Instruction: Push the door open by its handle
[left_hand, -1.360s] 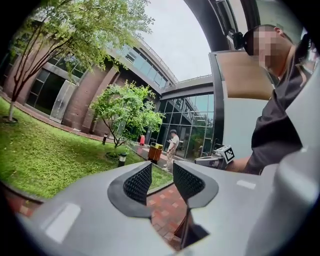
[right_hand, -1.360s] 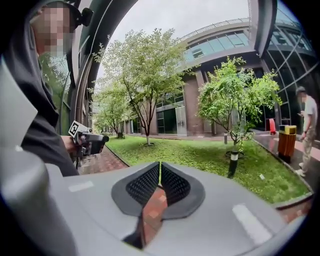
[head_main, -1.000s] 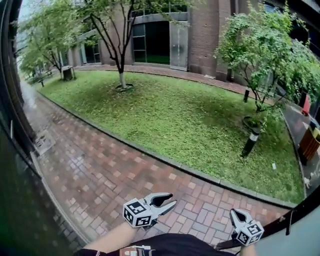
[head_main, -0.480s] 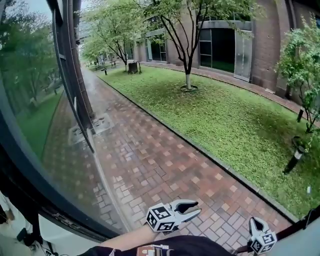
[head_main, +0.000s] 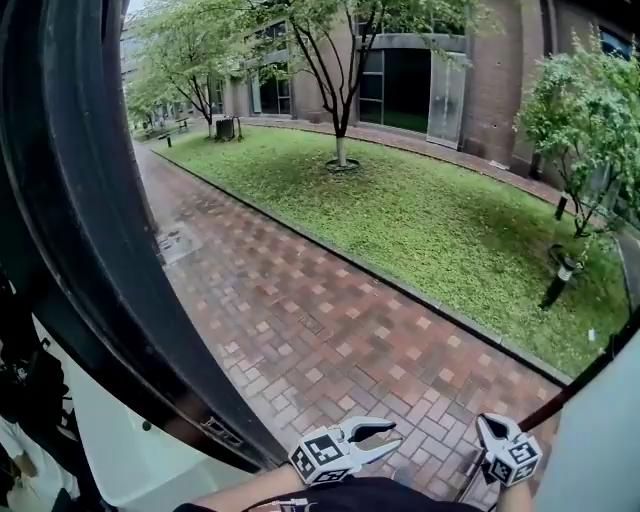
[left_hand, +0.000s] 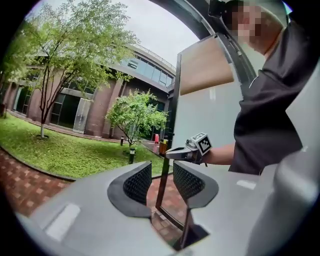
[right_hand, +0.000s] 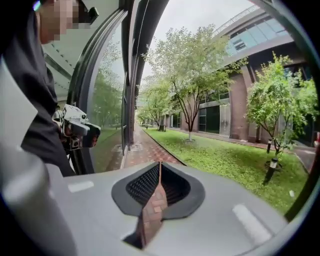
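Observation:
The door (head_main: 600, 440) is a pale panel with a dark edge (head_main: 565, 392) and stands swung out at the lower right over the brick path. My right gripper (head_main: 492, 428) is shut and sits against that edge, with a thin dark bar (head_main: 466, 480) just below it. The left gripper view shows the right gripper (left_hand: 186, 149) at the door's dark upright (left_hand: 163, 175). My left gripper (head_main: 378, 439) hangs open and holds nothing, a little to the left of the door. In the right gripper view the jaws meet at a narrow slit.
A thick dark door frame (head_main: 90, 220) fills the left side, with a pale wall (head_main: 120, 470) below it. Ahead lie a wet brick path (head_main: 320, 340), a lawn (head_main: 420, 210), trees and a brick building (head_main: 490, 70). A short bollard lamp (head_main: 556, 280) stands on the grass.
The view has swung, and the dark frame now looms much larger at the left. Both grippers stay low in the view and have drifted slightly; the right one remains at the door's edge.

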